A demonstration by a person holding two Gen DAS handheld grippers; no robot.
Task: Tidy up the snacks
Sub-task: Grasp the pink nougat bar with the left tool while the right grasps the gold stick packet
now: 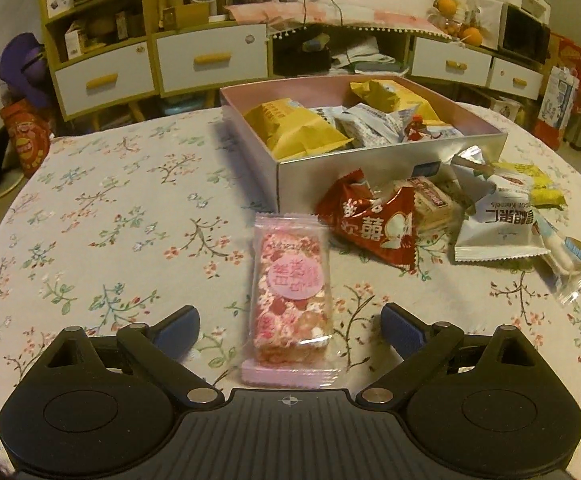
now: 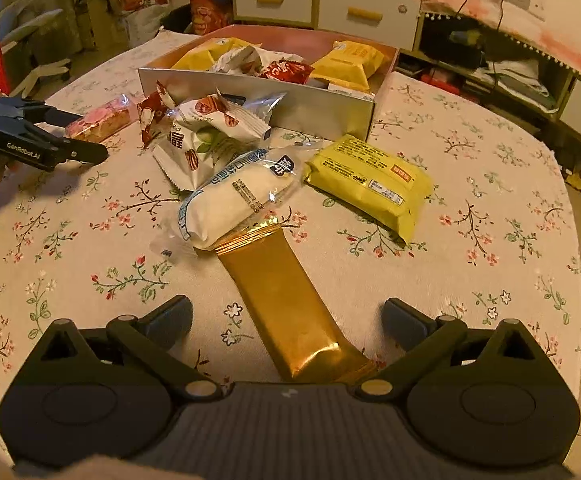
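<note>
A pink nougat packet (image 1: 290,300) lies flat on the flowered tablecloth, lengthwise between the wide-apart fingers of my open left gripper (image 1: 290,326). Beyond it stands the open snack box (image 1: 370,164), holding yellow and white packets. In the right wrist view a long gold wrapper (image 2: 286,308) lies between the spread fingers of my open right gripper (image 2: 286,320), its far end tucked under a white bread roll packet (image 2: 242,196). A yellow packet (image 2: 370,180) rests to the right. The left gripper (image 2: 46,136) shows at the far left beside the pink packet (image 2: 98,122).
Loose snacks are piled in front of the box: a red packet (image 1: 370,220), a white nut packet (image 1: 498,224), a clear-wrapped roll (image 1: 562,256). The round table's edge (image 2: 570,240) falls away on the right. Drawers and shelves (image 1: 210,60) stand behind.
</note>
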